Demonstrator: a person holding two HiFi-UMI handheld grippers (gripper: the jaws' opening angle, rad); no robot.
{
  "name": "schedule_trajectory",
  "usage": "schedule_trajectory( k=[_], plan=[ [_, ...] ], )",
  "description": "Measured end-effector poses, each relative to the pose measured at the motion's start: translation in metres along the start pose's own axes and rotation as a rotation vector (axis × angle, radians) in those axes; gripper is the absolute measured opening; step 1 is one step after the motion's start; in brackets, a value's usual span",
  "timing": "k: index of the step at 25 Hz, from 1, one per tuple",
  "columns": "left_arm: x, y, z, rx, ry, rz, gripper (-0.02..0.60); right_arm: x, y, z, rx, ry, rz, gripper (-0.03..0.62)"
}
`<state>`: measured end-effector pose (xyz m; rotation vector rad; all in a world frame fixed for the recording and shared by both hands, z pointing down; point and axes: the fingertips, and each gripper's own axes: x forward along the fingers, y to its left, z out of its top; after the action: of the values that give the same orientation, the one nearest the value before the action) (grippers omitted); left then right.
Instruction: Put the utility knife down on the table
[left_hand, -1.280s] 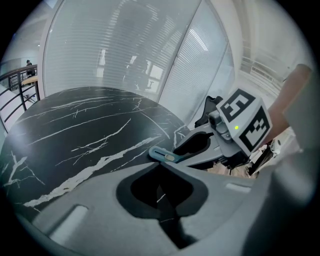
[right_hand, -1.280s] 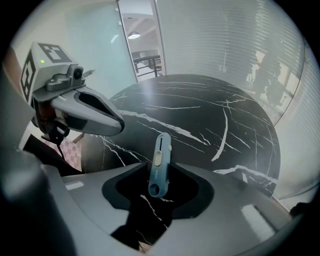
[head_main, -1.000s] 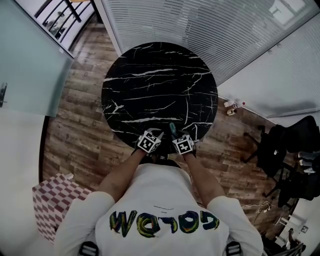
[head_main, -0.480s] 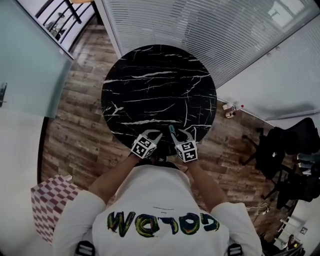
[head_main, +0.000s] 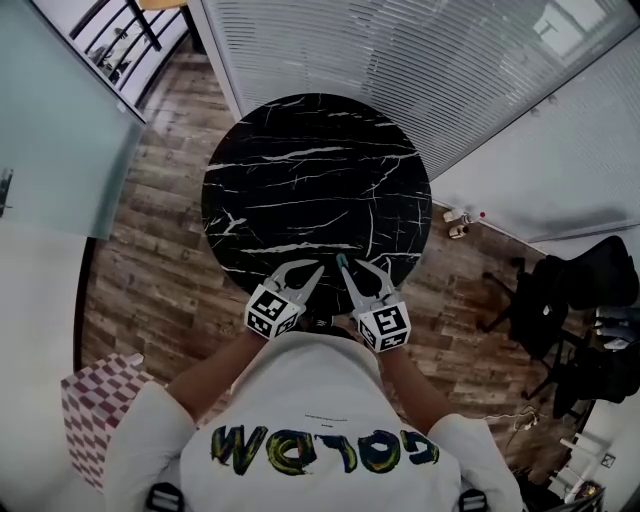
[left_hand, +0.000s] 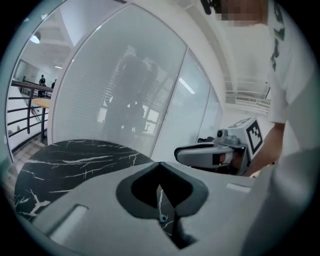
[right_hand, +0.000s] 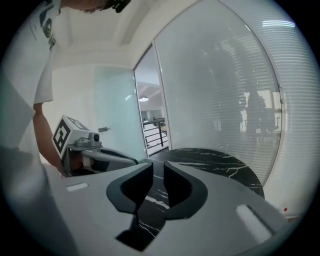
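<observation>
Left tool (head_main: 302, 270), right tool (head_main: 365, 270) higher; utility knife (head_main: 342, 262) lengthwise toward table (head_main: 320, 180) centre.

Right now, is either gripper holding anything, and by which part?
Nothing held. Grey right gripper: jaws just closing, apart, nothing between them. Grey left gripper: jaws together, empty.

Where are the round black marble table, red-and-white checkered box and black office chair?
Marble table (head_main: 315, 190): head view, bare top.
Checkered box (head_main: 95, 415): head view, patterned face.
Office chair (head_main: 580, 280): head view, upholstery.
</observation>
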<state>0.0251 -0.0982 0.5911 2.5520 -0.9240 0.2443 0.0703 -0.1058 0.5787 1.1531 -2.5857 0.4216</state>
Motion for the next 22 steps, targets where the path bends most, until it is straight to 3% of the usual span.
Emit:
schedule_trajectory(
  k=[5, 11, 18, 22],
  plan=[
    [-0.027, -0.019, 0.057, 0.038, -0.114, -0.002, 0.0, -0.02, 0.025, 0.047, -0.047, -0.085, 0.024, 0.044],
    [-0.049, -0.039, 0.103, 0.026, -0.212, -0.011, 0.0, -0.043, 0.045, 0.1, -0.01, -0.214, 0.051, 0.006],
    [-0.072, -0.073, 0.157, 0.11, -0.34, -0.048, 0.0, -0.064, 0.065, 0.15, -0.021, -0.282, 0.08, 0.003],
    [-0.084, -0.08, 0.176, 0.108, -0.374, -0.049, 0.0, -0.073, 0.076, 0.171, -0.038, -0.316, 0.09, 0.002]
  ],
)
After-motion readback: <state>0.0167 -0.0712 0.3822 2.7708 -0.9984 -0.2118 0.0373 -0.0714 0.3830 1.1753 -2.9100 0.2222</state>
